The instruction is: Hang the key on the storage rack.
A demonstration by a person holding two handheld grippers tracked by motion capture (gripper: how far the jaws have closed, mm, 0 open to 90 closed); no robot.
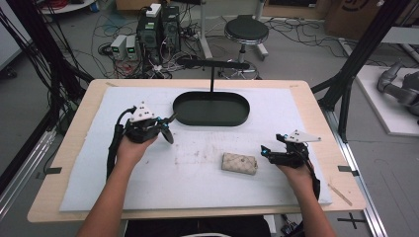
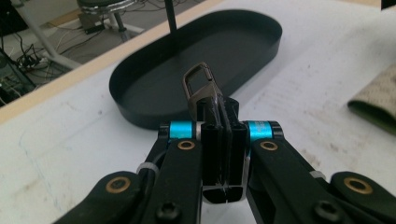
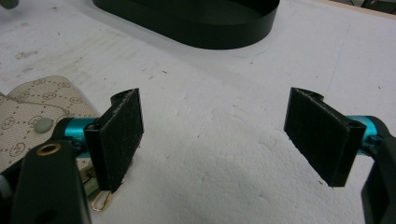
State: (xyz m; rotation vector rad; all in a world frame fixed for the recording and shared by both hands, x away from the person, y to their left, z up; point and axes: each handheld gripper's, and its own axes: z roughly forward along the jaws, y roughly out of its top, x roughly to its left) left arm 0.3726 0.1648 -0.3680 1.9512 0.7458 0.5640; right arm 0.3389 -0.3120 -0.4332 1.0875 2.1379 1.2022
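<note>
Left tool [image 2: 218,122] pinching a dark metal snap hook [image 2: 201,86]

Right tool [image 3: 215,135] gapes wide, empty, on the white padded surface [image 1: 148,182], the beige patterned fabric pouch [image 3: 28,116] just beside its jaw.

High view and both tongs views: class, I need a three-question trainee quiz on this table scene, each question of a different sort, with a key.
1. True or false: the left tongs are shut on a metal clasp.
2. Which is nearest the right tongs? A) stool B) patterned pouch C) computer
3. Fill in: the black oval tray lies on the white ____.

Key: 1 true; 2 B; 3 mat.
</note>
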